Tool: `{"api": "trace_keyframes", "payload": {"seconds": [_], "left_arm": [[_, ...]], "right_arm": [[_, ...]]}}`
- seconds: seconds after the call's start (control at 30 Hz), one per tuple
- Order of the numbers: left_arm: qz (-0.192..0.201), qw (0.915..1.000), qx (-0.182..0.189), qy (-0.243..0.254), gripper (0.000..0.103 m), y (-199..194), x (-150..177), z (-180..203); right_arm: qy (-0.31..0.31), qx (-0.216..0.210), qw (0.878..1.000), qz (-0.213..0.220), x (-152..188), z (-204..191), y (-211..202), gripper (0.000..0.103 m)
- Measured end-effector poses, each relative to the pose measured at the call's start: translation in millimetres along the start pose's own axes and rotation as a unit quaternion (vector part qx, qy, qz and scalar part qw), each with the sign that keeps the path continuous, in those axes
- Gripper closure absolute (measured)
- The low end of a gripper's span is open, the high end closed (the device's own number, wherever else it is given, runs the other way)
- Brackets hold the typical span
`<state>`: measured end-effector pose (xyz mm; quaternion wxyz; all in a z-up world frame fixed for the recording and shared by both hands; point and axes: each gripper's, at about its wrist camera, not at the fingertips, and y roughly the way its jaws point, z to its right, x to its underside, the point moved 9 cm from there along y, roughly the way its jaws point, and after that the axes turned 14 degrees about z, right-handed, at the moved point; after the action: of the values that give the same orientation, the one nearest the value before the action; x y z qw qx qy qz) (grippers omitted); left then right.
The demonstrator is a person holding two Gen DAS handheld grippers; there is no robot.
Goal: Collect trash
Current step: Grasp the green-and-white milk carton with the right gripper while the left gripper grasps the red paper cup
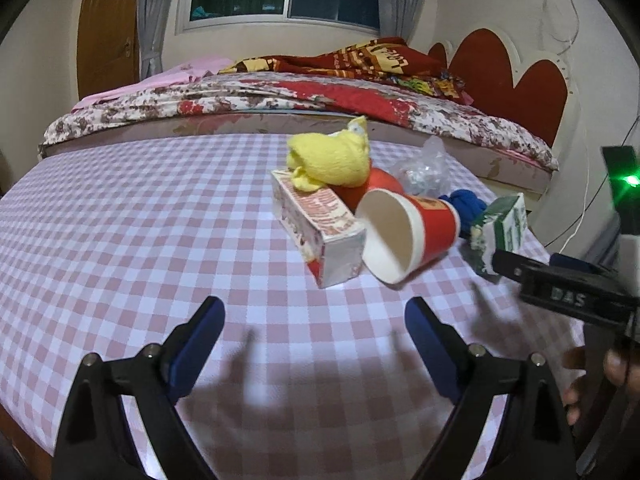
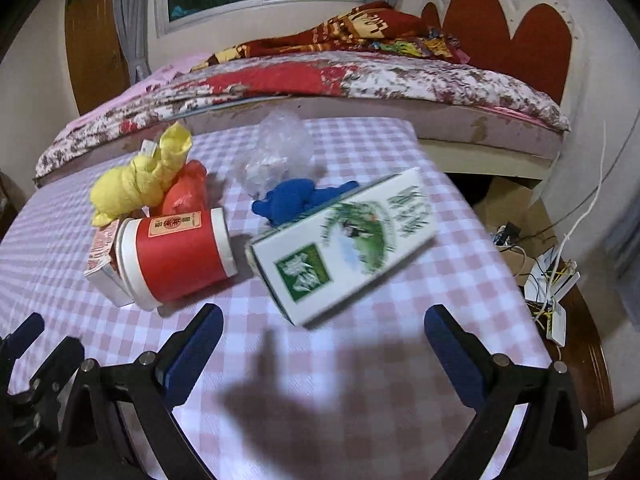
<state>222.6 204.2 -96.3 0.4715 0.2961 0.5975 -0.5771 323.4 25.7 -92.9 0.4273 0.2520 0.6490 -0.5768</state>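
- both grippers are held wide open over the checked table (image 1: pixel 120 240), nothing between the jaws of either: the left gripper (image 1: pixel 314 316) in front of the red cup, the right gripper (image 2: pixel 324 322) in front of the green box.
- the trash is gathered in one heap at the middle of the table: a red cup (image 1: pixel 404 232), a red-and-white carton (image 1: pixel 316 232), a green box (image 2: pixel 344 240), a yellow cloth (image 1: pixel 328 160), a blue cloth (image 2: pixel 300 198), a clear bag (image 2: pixel 280 148) and a red bag (image 2: pixel 186 192).
- the step in hand is judged to be an approach, one piece for each gripper.
- the cup lies on its side against the carton; its mouth faces the left gripper and its long axis runs away toward the blue cloth. it is best taken across the wall near the rim, and squeezed lightly, since paper is likely to crush.
- the box lies flat; its long axis runs diagonally, the near end toward the cup, the far end toward the table's right edge. the jaws should be set across its short width, so a roll of the wrist is called for.
- the carton's long axis runs from the near end back under the yellow cloth, which rests on its far end and may slide off if the carton is lifted first.
- the two grippers are close together, so one lift at a time is thought safer.
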Motion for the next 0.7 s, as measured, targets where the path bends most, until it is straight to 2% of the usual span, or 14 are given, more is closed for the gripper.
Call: {"api": "trace_keyframes", "payload": {"seconds": [0.17,0.37,0.7], "left_arm": [[0.0,1.0,0.004,-0.006,0.011,4,-2,-11],[0.0,0.9999,0.007,-0.011,0.011,12,-6,-15],[0.004,0.9994,0.034,-0.01,0.011,19,-9,13]], "right_arm": [[-0.02,0.035,0.999,-0.015,-5,2,26,0.001],[-0.044,0.039,0.998,-0.025,-4,0,47,0.001],[-0.04,0.041,0.998,-0.011,0,33,24,0.001]]}}
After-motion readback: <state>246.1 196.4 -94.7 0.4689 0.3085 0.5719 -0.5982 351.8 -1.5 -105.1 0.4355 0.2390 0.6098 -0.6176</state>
